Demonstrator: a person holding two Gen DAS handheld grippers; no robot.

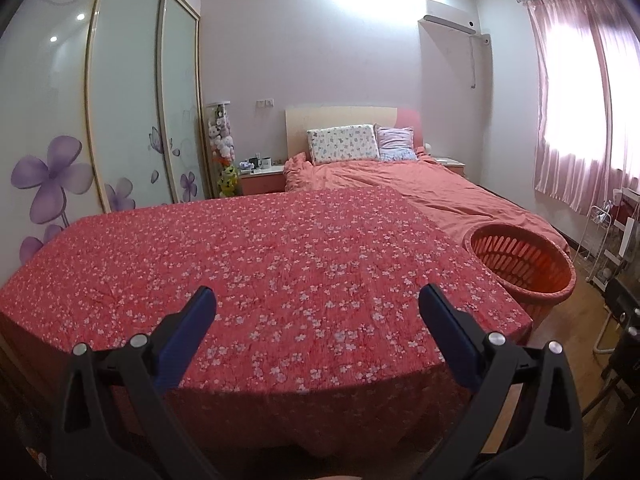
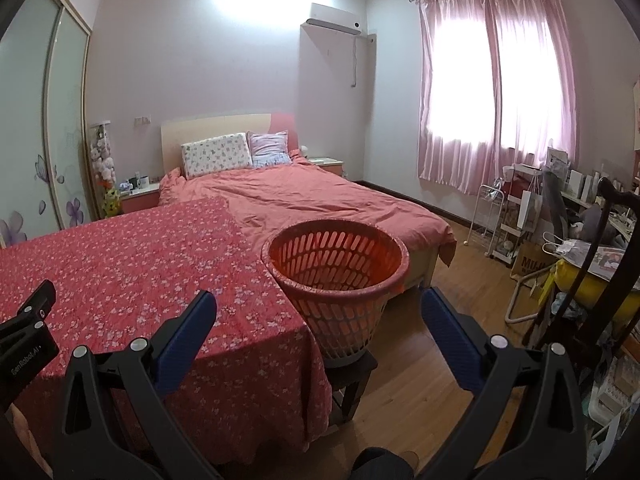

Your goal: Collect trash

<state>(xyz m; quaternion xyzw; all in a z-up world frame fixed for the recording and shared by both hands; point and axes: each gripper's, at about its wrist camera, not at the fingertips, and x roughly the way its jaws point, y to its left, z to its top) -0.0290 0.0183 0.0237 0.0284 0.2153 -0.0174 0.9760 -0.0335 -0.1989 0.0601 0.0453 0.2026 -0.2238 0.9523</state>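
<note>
Left gripper (image 1: pixel 318 302), blue-padded jaws spread wide and holding nothing, hovers above a red floral-print cloth-covered surface (image 1: pixel 256 248). Ahead and to its right stands an orange perforated plastic basket (image 1: pixel 520 260), its visible interior empty. Right gripper (image 2: pixel 319 304), likewise wide and empty, has that basket directly ahead between its fingers, resting on a dark wooden stool (image 2: pixel 350 376); no trash is visible.

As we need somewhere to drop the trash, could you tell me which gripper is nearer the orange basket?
Right. The right gripper faces the orange basket just ahead; the left gripper is over the floral cover, basket off to its right.
</note>
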